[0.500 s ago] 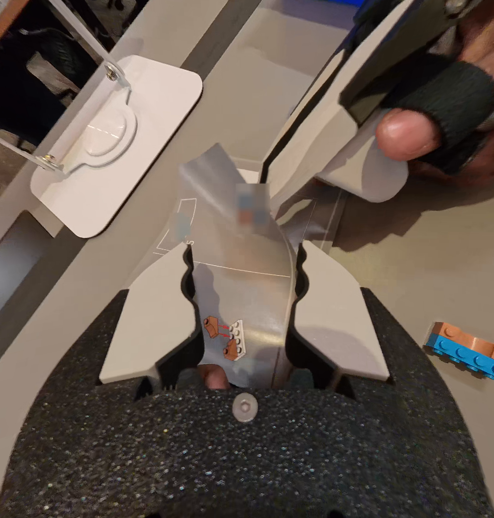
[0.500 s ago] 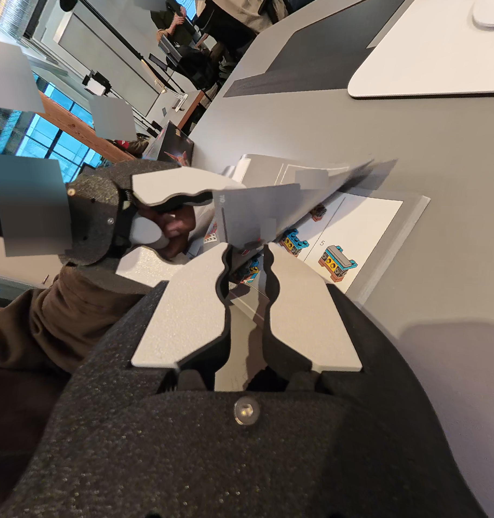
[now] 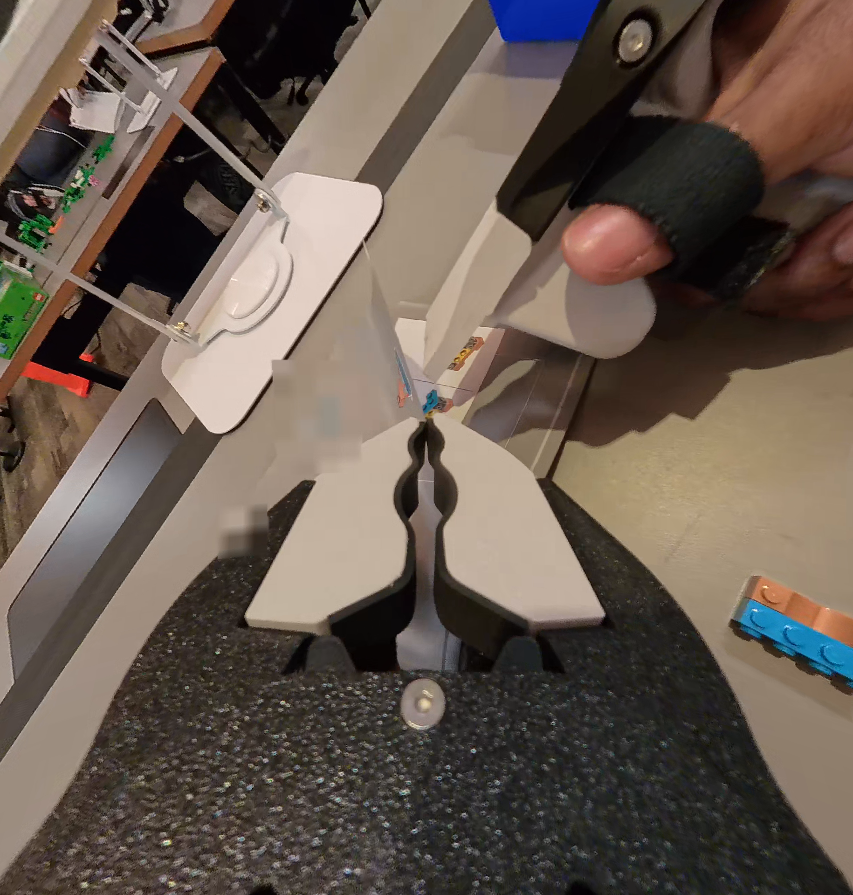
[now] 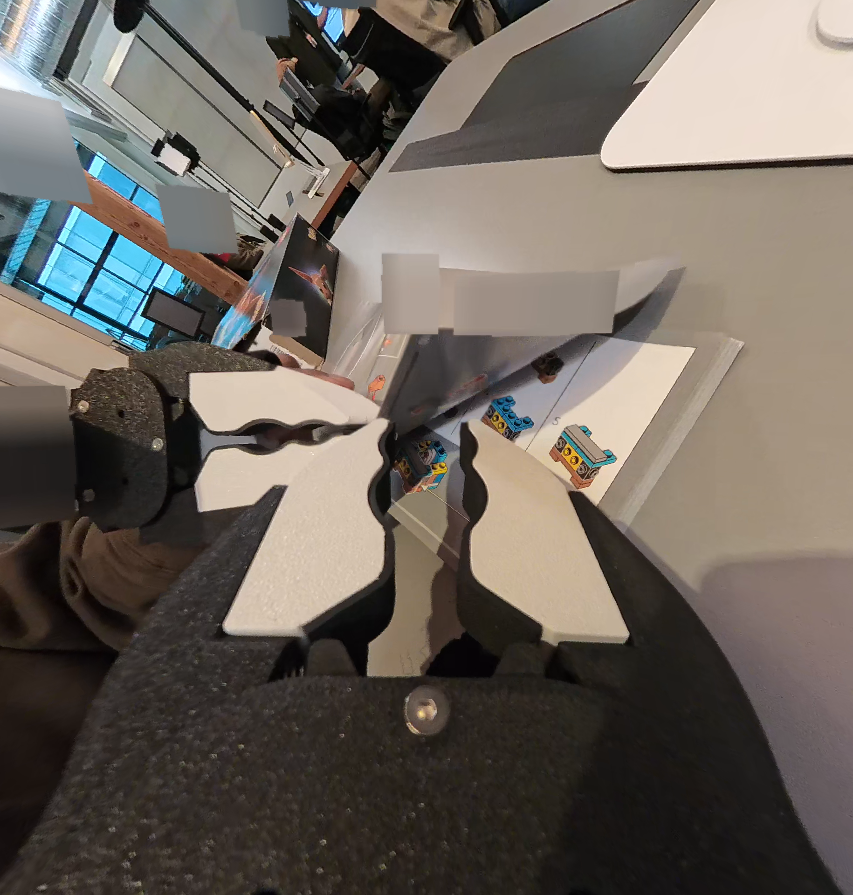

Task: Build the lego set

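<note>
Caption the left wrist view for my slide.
Left gripper pinches a glossy instruction page; a blue-and-copper brick stack waits nearby.

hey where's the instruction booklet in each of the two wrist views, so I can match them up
Left wrist view: the instruction booklet lies upper centre, just beyond the left gripper, one page lifted at the tips of its jaws.
Right wrist view: the booklet lies open centre right, beyond the right gripper, a page raised above it.
Shared landmark: the white plate on the table, top right in the right view.
</note>
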The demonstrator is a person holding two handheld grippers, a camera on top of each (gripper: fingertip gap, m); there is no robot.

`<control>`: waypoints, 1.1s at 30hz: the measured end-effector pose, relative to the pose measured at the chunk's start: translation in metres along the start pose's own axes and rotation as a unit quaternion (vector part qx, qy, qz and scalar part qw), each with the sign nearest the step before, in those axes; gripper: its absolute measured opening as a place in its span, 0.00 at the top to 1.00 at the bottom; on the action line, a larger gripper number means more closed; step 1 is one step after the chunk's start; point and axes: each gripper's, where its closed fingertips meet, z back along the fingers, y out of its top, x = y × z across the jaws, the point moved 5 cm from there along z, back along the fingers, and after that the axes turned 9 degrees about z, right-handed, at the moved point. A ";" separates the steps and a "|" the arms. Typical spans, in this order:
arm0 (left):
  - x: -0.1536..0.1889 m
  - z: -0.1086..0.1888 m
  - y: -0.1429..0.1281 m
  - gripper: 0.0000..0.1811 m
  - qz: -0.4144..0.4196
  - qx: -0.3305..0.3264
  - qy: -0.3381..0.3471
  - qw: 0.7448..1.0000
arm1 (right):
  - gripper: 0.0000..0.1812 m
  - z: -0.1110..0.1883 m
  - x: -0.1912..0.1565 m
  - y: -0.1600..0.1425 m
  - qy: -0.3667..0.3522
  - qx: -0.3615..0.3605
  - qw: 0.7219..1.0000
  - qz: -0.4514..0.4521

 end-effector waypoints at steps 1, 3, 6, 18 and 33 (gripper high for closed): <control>-0.001 0.001 0.000 1.00 0.001 0.005 0.004 1.000 | 0.85 0.000 0.000 0.000 -0.001 0.001 1.000 -0.001; -0.004 0.003 0.002 1.00 -0.003 0.018 0.017 1.000 | 0.83 0.001 0.000 0.001 -0.001 0.006 1.000 -0.002; -0.007 0.008 0.006 1.00 -0.012 0.043 0.040 0.998 | 0.78 0.003 -0.001 0.004 0.003 0.023 1.000 -0.003; -0.002 0.025 0.002 1.00 -0.044 0.107 0.072 0.991 | 0.67 0.010 -0.017 0.021 0.064 0.144 0.987 0.007; -0.001 0.028 0.006 1.00 -0.065 0.130 0.103 0.984 | 0.62 0.000 -0.019 0.023 0.053 0.132 0.989 0.047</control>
